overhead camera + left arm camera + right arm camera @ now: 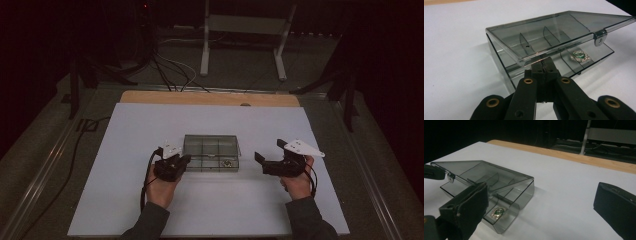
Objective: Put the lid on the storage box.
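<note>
Smoky transparent compartment box (541, 47), lid ajar

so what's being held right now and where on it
The left gripper is shut on the front lip of the clear box's lid, which is lifted slightly. The right gripper is open, holding nothing.
</note>
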The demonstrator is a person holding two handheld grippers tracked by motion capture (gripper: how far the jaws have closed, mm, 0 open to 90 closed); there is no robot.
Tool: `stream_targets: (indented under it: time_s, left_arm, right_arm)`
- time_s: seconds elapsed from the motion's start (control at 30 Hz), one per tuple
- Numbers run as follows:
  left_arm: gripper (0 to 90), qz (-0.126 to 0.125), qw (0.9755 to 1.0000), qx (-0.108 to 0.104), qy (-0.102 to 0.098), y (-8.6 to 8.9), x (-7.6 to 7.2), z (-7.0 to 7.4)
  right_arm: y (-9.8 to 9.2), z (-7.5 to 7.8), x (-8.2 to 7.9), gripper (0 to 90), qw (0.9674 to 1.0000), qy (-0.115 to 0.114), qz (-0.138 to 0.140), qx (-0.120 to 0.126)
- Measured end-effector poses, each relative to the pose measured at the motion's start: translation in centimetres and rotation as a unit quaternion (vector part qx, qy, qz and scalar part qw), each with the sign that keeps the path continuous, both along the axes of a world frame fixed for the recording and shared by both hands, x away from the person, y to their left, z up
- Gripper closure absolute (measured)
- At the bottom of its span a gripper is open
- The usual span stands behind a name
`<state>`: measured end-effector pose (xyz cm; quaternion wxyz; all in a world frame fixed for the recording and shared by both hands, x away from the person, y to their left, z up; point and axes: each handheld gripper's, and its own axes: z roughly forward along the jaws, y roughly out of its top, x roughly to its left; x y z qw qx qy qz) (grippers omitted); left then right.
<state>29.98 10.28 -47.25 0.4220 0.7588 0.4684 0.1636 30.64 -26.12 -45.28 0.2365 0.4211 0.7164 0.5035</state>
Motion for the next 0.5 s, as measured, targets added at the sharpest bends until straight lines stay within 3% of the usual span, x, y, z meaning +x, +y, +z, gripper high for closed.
stream_targets:
  time_s: [0.5]
  left_arm:
    - [90.0, 0.006, 0.9998, 0.009, 0.017, 0.6, -0.6, -1.3]
  right_arm:
    - [-0.1, 0.2, -0.2, 0.1, 1.0000, -0.003, 0.000, 0.007]
